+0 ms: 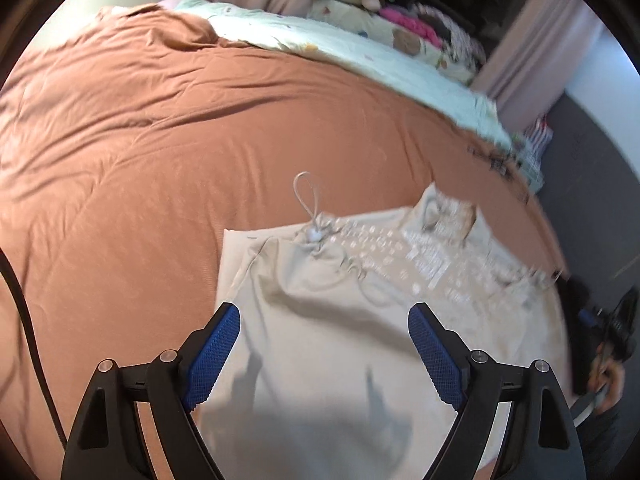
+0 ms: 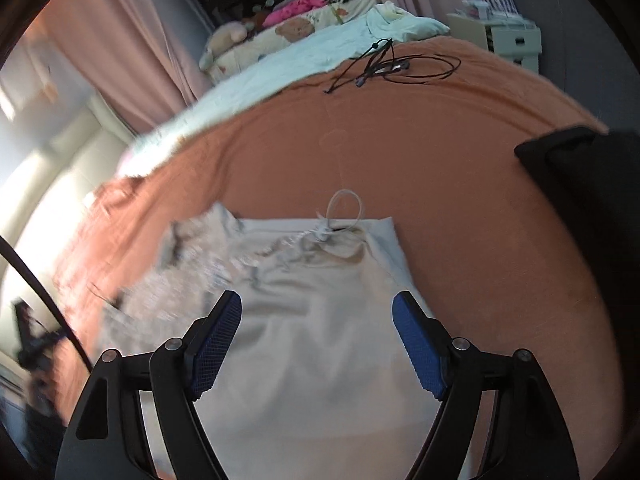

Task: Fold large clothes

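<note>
We see a beige garment (image 1: 320, 320) lying on the bed, spread over a rust-orange bedspread (image 1: 160, 140). Its near part is smooth and folded flat; the far part is bunched, with pale printed patches that are blurred in both views. A light drawstring loop (image 1: 306, 192) sticks out from the garment's far edge onto the bedspread.

Left gripper (image 1: 324, 352): jaws spread wide above the garment's near part, blue pads clear of the cloth, nothing between them. Their shadows fall on the fabric below.

Right gripper (image 2: 318, 344): jaws likewise spread, hanging over the same beige cloth, nothing pinched.

From the left wrist view we catch the other gripper and a hand (image 1: 612, 376) at the far right edge, blurred.

Beyond the bedspread: a pale mint blanket (image 2: 280, 68), tangled black cords (image 2: 384, 66) on the bedspread, a dark folded item (image 2: 580, 168) at right, and pink curtains (image 2: 120, 40).
</note>
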Tool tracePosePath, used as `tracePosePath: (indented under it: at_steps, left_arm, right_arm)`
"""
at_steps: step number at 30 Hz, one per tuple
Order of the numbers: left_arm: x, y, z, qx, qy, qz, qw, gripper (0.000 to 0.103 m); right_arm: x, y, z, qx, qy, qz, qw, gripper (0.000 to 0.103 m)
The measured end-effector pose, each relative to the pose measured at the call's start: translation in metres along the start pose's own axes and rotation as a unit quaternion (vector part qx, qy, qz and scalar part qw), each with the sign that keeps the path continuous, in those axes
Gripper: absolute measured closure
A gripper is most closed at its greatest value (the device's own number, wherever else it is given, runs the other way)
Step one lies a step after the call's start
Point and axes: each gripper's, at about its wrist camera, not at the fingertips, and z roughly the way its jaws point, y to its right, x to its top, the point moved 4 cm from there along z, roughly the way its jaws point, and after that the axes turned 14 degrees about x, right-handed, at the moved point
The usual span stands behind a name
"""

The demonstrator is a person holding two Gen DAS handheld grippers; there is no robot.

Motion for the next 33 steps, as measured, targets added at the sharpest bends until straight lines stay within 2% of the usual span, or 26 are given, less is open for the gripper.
tracePosePath:
  at_steps: [4, 7, 10, 11, 15, 18, 20, 23, 24, 25, 26, 28, 31, 33]
  left_arm:
    - [0.002, 0.008, 0.015, 0.040, -0.001, 0.048, 0.9981, 0.016]
    - [0.006, 0.011, 0.033, 0.068, -0.009, 0.085, 0.9940, 0.017]
    - [0.010, 0.013, 0.059, 0.100, -0.028, 0.123, 0.9870, 0.028]
    - [0.012, 0.014, 0.068, 0.107, -0.034, 0.133, 0.9848, 0.029]
    - [0.019, 0.018, 0.097, 0.123, -0.046, 0.163, 0.9780, 0.029]
    - [0.024, 0.025, 0.115, 0.117, -0.045, 0.188, 0.9741, 0.029]
    - [0.025, 0.032, 0.125, 0.127, -0.045, 0.215, 0.9673, 0.029]
    - [0.026, 0.039, 0.137, 0.123, -0.049, 0.235, 0.9629, 0.039]
    - [0.027, 0.041, 0.140, 0.121, -0.048, 0.239, 0.9621, 0.046]
    - [0.028, 0.043, 0.142, 0.118, -0.048, 0.243, 0.9617, 0.054]
    - [0.028, 0.044, 0.144, 0.110, -0.048, 0.246, 0.9619, 0.059]
    - [0.028, 0.048, 0.145, 0.104, -0.045, 0.252, 0.9611, 0.078]
    - [0.025, 0.051, 0.138, 0.112, -0.022, 0.260, 0.9589, 0.087]
    - [0.031, 0.044, 0.125, 0.104, -0.002, 0.234, 0.9668, 0.087]
  right_arm:
    - [0.010, -0.025, 0.029, -0.054, -0.033, -0.047, 0.997, 0.026]
    - [0.020, -0.037, 0.055, -0.093, -0.064, -0.084, 0.990, 0.026]
    - [0.027, -0.045, 0.080, -0.125, -0.097, -0.118, 0.980, 0.026]
    - [0.029, -0.046, 0.090, -0.132, -0.106, -0.125, 0.978, 0.026]
    - [0.038, -0.045, 0.124, -0.167, -0.140, -0.148, 0.965, 0.026]
    - [0.041, -0.047, 0.144, -0.172, -0.162, -0.156, 0.959, 0.026]
    - [0.047, -0.053, 0.158, -0.179, -0.172, -0.175, 0.953, 0.026]
    - [0.048, -0.063, 0.169, -0.190, -0.181, -0.210, 0.942, 0.028]
    - [0.049, -0.064, 0.174, -0.190, -0.186, -0.219, 0.939, 0.036]
    - [0.049, -0.065, 0.179, -0.188, -0.193, -0.224, 0.937, 0.050]
    - [0.047, -0.067, 0.182, -0.185, -0.199, -0.228, 0.935, 0.057]
    - [0.045, -0.069, 0.187, -0.190, -0.201, -0.238, 0.931, 0.080]
    - [0.045, -0.067, 0.175, -0.179, -0.174, -0.235, 0.939, 0.093]
    - [0.050, -0.066, 0.157, -0.164, -0.142, -0.214, 0.952, 0.095]
